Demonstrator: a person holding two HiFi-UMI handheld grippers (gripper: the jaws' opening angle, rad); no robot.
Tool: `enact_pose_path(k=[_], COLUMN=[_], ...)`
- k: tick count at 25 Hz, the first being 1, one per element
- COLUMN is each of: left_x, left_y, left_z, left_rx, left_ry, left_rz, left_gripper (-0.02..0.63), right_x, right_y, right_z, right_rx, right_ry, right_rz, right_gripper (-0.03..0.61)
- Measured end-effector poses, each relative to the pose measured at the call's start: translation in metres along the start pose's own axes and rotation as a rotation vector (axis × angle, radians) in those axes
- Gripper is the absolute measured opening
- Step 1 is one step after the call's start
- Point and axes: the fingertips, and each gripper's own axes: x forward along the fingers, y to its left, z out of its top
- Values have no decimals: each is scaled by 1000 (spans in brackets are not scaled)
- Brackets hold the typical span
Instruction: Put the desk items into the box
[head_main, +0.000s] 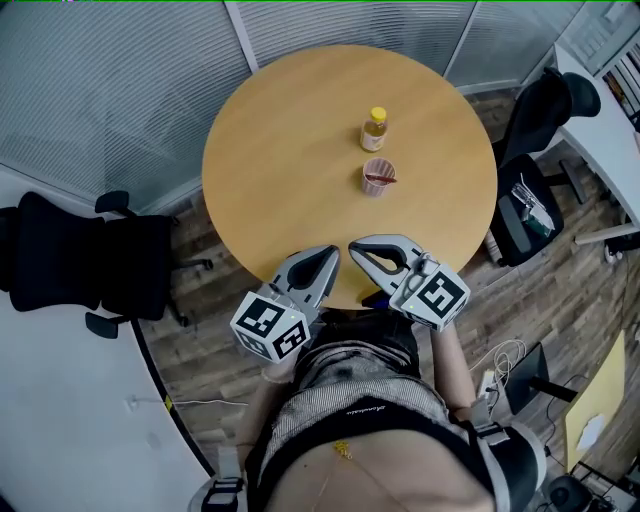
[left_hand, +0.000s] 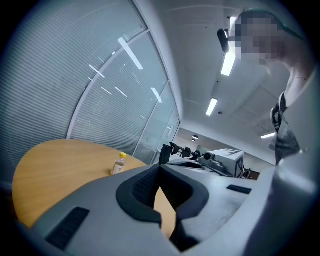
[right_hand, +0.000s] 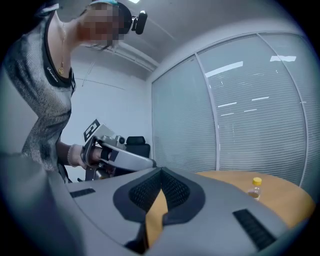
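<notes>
Round wooden table, small yellow-capped bottle upright near its middle, pink cup just beside it on the person's side, left gripper and right gripper side by side over the near edge, each with jaws pressed together, empty.

The right tongs fill the lower frame, jaws closed tip to tip with nothing between them. A sliver of the wooden desk shows through the gap below the tips. A small bottle with a yellow cap stands upright on the desk at right. At left a hand holds the left tongs. A black chair stands behind them, against a glass wall covered with blinds.
</notes>
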Motion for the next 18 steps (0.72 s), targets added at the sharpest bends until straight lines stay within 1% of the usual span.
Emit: enact_pose_path(k=[2, 7, 13, 18], left_x=[-4, -9, -18, -24], left_y=[-1, -4, -5, -3], left_z=[4, 12, 13, 10], left_rx=[22, 26, 17, 11], left_ry=[-7, -34, -51, -52], left_rz=[-2, -6, 3, 12], left_gripper=[17, 17, 17, 17], right_x=[2, -1, -4, -2], right_y=[1, 0, 2, 6], right_z=[7, 20, 22, 27], right_rx=[-12, -65, -81, -95], right_ry=[-20, -67, -58, -73], right_rz=[-9, -15, -24, -16], right_gripper=[21, 21, 21, 21])
